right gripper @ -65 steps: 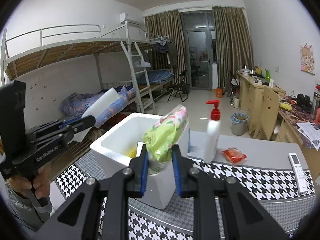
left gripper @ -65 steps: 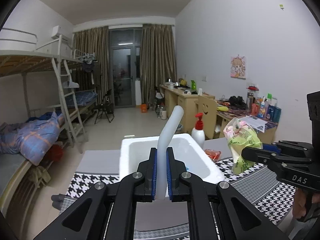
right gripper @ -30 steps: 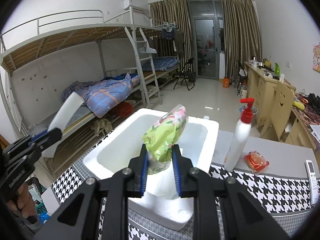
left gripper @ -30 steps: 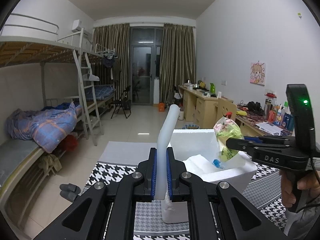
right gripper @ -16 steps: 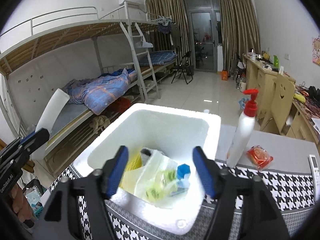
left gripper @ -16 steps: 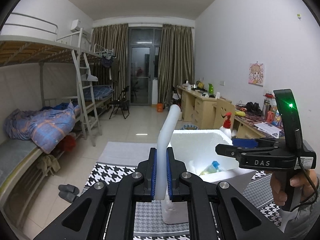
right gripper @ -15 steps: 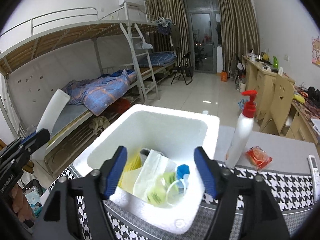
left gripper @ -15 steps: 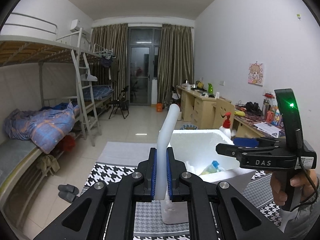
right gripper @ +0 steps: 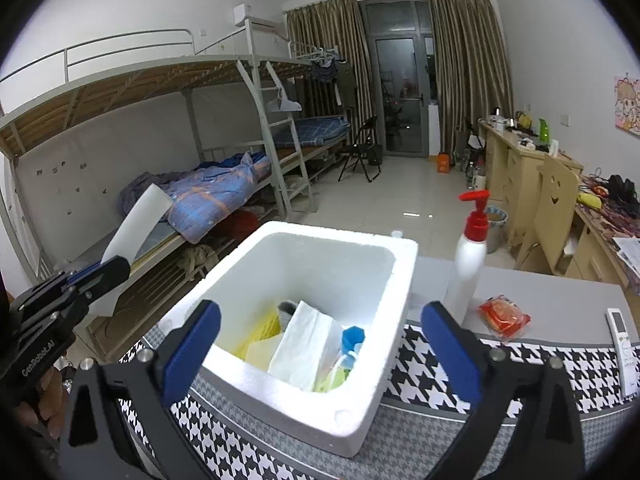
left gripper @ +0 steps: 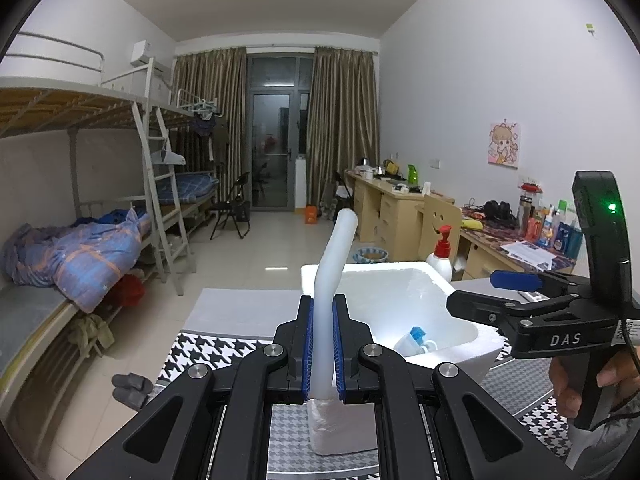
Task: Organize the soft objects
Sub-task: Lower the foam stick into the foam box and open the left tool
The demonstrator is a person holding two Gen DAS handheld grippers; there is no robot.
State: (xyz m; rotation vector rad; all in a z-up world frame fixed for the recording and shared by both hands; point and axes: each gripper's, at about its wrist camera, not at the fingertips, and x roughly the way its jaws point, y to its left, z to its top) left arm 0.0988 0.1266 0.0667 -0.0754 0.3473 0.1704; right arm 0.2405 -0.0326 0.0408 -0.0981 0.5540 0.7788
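A white foam box (right gripper: 384, 320) stands on the houndstooth table cloth (right gripper: 520, 364); it also shows in the left wrist view (left gripper: 436, 280). Inside lie a white tissue pack (right gripper: 304, 344), a yellow item (right gripper: 260, 338), a green packet (right gripper: 332, 380) and a blue-capped item (right gripper: 352, 338). My left gripper (left gripper: 323, 344) is shut on a white foam sheet (left gripper: 334, 272), held upright to the left of the box. My right gripper (right gripper: 320, 328) is open and empty, just above the box's near side.
A white pump bottle with a red top (right gripper: 468, 264), a red snack packet (right gripper: 504, 316) and a white remote (right gripper: 622, 344) sit on the table right of the box. Bunk beds (right gripper: 224, 184) stand left, desks (right gripper: 532, 176) right.
My right gripper opened and the green packet dropped into the foam box. The left gripper kept its hold on the foam sheet and stayed to the left of the box.
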